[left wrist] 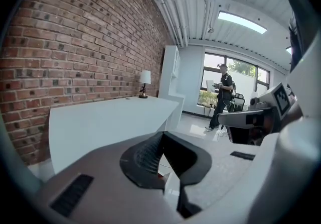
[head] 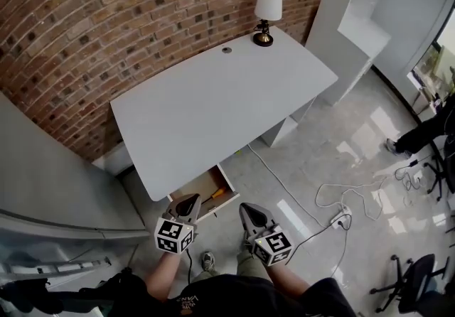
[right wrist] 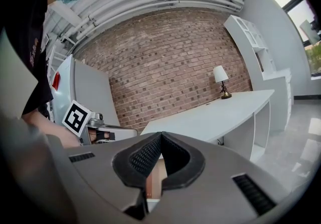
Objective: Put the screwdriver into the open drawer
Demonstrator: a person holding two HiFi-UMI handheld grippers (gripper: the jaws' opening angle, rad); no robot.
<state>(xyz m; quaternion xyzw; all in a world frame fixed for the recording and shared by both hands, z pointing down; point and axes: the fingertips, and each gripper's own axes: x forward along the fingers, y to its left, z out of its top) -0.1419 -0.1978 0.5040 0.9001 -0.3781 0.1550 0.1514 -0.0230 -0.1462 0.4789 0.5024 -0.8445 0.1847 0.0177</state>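
The wooden drawer (head: 201, 189) stands pulled open under the near edge of the white desk (head: 220, 102). A yellow-orange tool that looks like the screwdriver (head: 216, 194) lies inside it near the front right. My left gripper (head: 190, 201) hovers just in front of the drawer, shut and empty. My right gripper (head: 248, 209) hangs beside it to the right, over the floor, also shut and empty. In the left gripper view the left gripper (left wrist: 161, 135) points past the desk (left wrist: 110, 117). In the right gripper view the right gripper (right wrist: 160, 135) has its tips together.
A small lamp (head: 267, 13) stands at the desk's far corner. A white shelf unit (head: 362, 24) is at the back right, a grey cabinet (head: 50, 166) at the left. Cables and a power strip (head: 334, 217) lie on the floor. A person (left wrist: 223, 95) stands by the window.
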